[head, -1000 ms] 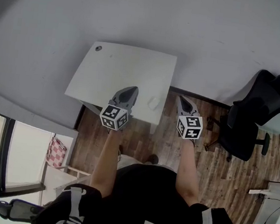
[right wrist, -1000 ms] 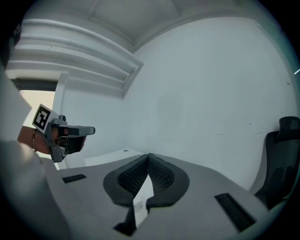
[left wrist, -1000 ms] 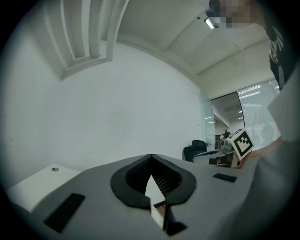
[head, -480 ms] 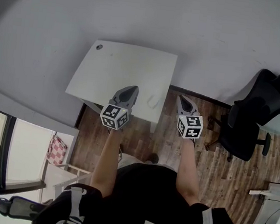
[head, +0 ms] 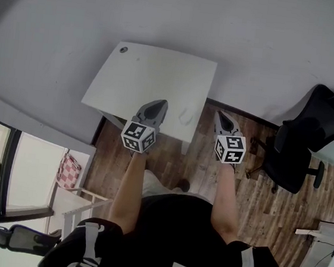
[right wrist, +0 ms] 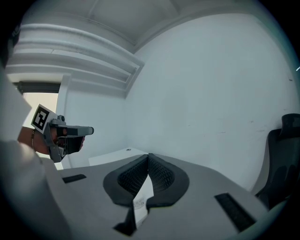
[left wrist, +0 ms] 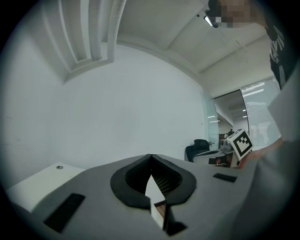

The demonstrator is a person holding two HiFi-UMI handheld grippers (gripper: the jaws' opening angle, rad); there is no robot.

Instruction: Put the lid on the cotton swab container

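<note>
In the head view a small pale container (head: 185, 115) rests near the front right edge of a white table (head: 143, 79); I cannot make out a separate lid. My left gripper (head: 158, 104) hovers over the table's front edge, just left of the container. To the container's right, my right gripper (head: 219, 115) is held over the floor, past the table's right edge. Both have their jaws together with nothing between them. The left gripper view shows its pads (left wrist: 161, 180) meeting at the tip, and the right gripper view shows its own pads (right wrist: 159, 173) meeting likewise.
A black office chair (head: 310, 140) stands on the wooden floor (head: 266, 213) to the right. The table has a cable hole (head: 124, 49) at its far left corner. A pink checked bag (head: 68, 171) hangs low at the left. A grey wall stands behind the table.
The head view has shifted slightly, so the table sits a little higher in the picture. Both grippers keep their places beside the container, jaws together.
</note>
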